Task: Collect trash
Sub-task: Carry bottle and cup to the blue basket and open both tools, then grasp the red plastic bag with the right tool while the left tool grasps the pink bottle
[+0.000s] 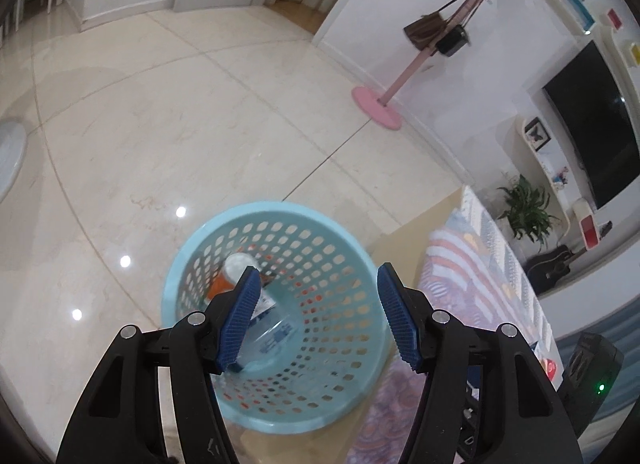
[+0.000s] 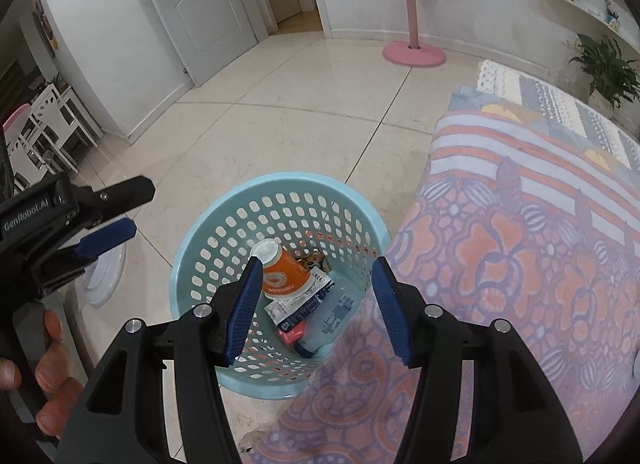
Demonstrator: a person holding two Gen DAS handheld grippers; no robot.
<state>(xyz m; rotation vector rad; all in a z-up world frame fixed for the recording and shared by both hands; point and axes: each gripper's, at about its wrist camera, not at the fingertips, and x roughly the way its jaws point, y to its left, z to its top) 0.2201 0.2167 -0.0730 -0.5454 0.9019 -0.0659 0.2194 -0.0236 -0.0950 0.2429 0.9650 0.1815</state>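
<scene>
Pale tiled floor (image 2: 304, 112) under blue basket (image 2: 216, 224). Left gripper (image 1: 316, 316) and right gripper (image 2: 316, 308) tilted down above it, spread, empty. Orange can (image 2: 284, 276) clearer from right wrist.

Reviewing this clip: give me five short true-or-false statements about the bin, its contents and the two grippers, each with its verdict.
1. The light blue basket holds an orange can. True.
2. The basket is empty. False: besides the can, a clear bottle and a wrapper lie inside.
3. The right gripper has nothing between its fingers. True.
4. The left gripper grips the can. False: it is open and holds nothing.
5. The basket stands on the patterned rug. False: it stands on tile floor beside it.
</scene>
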